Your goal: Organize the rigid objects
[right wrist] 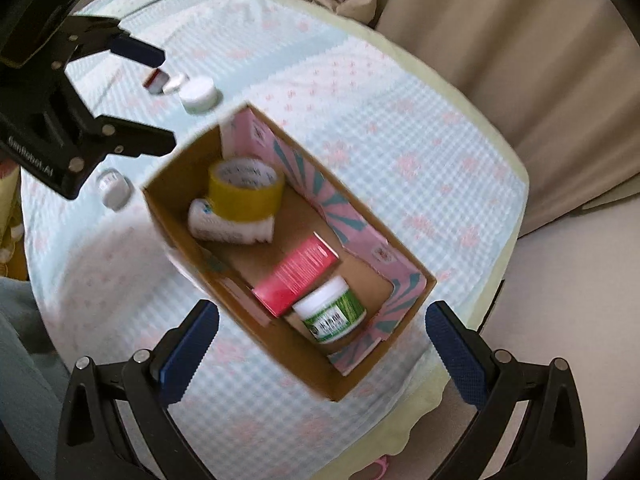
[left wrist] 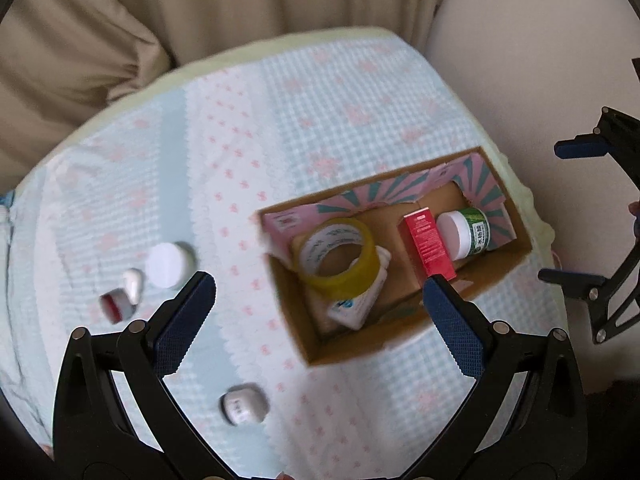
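An open cardboard box (left wrist: 294,318) (right wrist: 182,256) lies on the checked cloth. Inside it are a yellow tape roll (left wrist: 340,256) (right wrist: 244,190), a white tube (left wrist: 356,304) (right wrist: 224,228), a red carton (left wrist: 428,242) (right wrist: 298,274) and a green-labelled jar (left wrist: 466,232) (right wrist: 332,310). Outside the box lie a white-lidded jar (left wrist: 168,264) (right wrist: 198,94), a small white bottle (left wrist: 132,284) (right wrist: 174,83), a small red-and-white container (left wrist: 116,306) (right wrist: 155,79) and a white cap-like item (left wrist: 242,402) (right wrist: 112,188). My left gripper (left wrist: 316,308) (right wrist: 160,98) is open and empty above the cloth. My right gripper (right wrist: 320,340) (left wrist: 568,212) is open and empty near the box's end.
The checked cloth (left wrist: 280,120) (right wrist: 360,92) covers a rounded cushion-like surface with a pale yellow edge. Beige fabric (left wrist: 120,20) (right wrist: 520,40) lies behind it. A pale floor (left wrist: 520,60) shows to the right.
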Tool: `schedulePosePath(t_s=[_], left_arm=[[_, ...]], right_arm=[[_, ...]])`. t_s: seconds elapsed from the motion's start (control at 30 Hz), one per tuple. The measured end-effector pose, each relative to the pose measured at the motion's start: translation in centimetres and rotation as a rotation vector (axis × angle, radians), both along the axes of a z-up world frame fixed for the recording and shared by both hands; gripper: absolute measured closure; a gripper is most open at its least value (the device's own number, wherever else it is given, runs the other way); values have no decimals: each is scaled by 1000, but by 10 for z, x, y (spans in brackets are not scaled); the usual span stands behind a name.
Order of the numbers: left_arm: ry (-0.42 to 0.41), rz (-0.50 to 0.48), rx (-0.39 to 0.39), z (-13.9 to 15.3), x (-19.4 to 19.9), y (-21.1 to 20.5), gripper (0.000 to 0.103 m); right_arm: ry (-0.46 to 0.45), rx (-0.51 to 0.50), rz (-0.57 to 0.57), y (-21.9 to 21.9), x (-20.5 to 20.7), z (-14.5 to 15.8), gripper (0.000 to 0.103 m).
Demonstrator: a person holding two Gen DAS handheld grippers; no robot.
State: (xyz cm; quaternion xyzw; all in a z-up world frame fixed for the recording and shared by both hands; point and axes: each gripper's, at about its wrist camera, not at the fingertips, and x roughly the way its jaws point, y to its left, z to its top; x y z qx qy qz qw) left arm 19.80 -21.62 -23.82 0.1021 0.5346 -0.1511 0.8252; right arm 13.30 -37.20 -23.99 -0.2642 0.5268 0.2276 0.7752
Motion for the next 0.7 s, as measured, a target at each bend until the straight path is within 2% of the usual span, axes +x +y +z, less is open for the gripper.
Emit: schedulePosePath(t_s=[0.2, 0.37, 0.5, 0.7], left_arm=[[-55, 41, -21, 48, -33, 77, 1], [-86, 72, 3, 71, -51, 153, 1], [-117, 90, 0, 89, -60, 204, 1], [-150, 98, -16, 98, -64, 269, 1]], right_arm=[[-43, 40, -99, 49, -19, 46, 0], [-73, 140, -218, 100, -43, 75, 0], [-101, 176, -324, 147, -58, 82, 0], [-68, 271, -515, 206, -72, 75, 0]])
